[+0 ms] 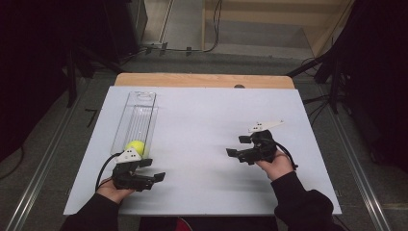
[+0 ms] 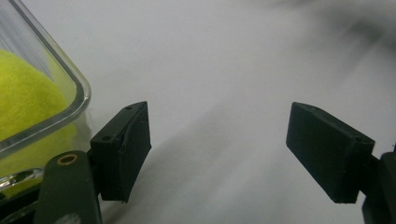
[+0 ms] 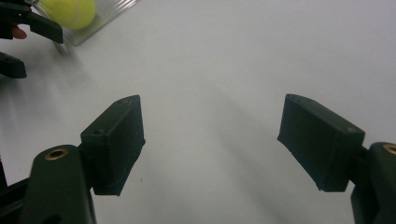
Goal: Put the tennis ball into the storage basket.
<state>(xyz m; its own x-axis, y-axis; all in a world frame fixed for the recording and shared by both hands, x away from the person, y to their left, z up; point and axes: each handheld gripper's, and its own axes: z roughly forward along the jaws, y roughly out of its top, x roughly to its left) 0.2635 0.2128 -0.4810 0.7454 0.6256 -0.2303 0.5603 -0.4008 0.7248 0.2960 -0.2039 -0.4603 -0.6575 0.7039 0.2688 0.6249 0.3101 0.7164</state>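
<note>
A clear plastic container [image 1: 137,120] lies lengthwise on the left of the white table top [image 1: 207,115]. A yellow tennis ball [image 1: 135,147] sits inside it at the near end. My left gripper [image 1: 151,169] is open just in front of that end, jaws pointing right, nothing between them. In the left gripper view the ball [image 2: 23,102] shows behind the container's corner [image 2: 77,84], beside the open left gripper [image 2: 217,128]. My right gripper [image 1: 237,146] is open over bare table at the right, pointing left. The right gripper view has the open right gripper [image 3: 212,119], the ball [image 3: 70,10] and the left gripper [image 3: 23,35] far off.
A wooden table edge [image 1: 202,80] runs along the back, with a small dark object [image 1: 239,86] on it. Dark stands and cables [image 1: 317,65] flank the table on the floor. Bare white surface lies between the two grippers.
</note>
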